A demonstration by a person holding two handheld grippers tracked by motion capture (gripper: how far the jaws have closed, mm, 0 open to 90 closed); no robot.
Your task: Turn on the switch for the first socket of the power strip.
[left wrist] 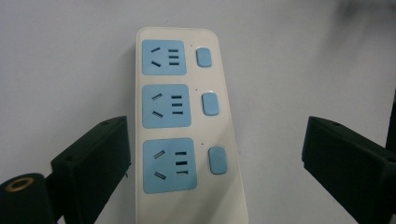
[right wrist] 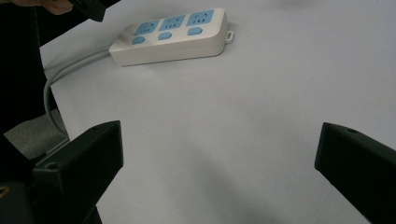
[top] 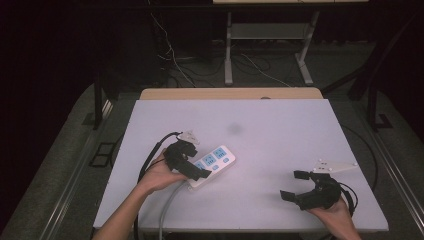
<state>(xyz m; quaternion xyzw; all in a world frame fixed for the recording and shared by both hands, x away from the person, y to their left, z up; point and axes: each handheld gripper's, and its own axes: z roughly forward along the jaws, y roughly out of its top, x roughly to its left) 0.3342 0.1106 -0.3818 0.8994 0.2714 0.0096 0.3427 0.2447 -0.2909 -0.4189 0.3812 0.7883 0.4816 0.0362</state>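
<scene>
the power strip (top: 213,163) lies on the table (top: 280,150) left of centre, its cord (top: 167,207) running off the near edge. your left gripper (top: 192,162) sits over its near end, jaws spread either side. your right gripper (top: 292,185) is well apart, near the table's near right corner.

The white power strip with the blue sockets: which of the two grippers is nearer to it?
Left. The left gripper hangs over the power strip's cable end, jaws open on either side of it. The right gripper is open too, well off toward the table's right edge.
</scene>
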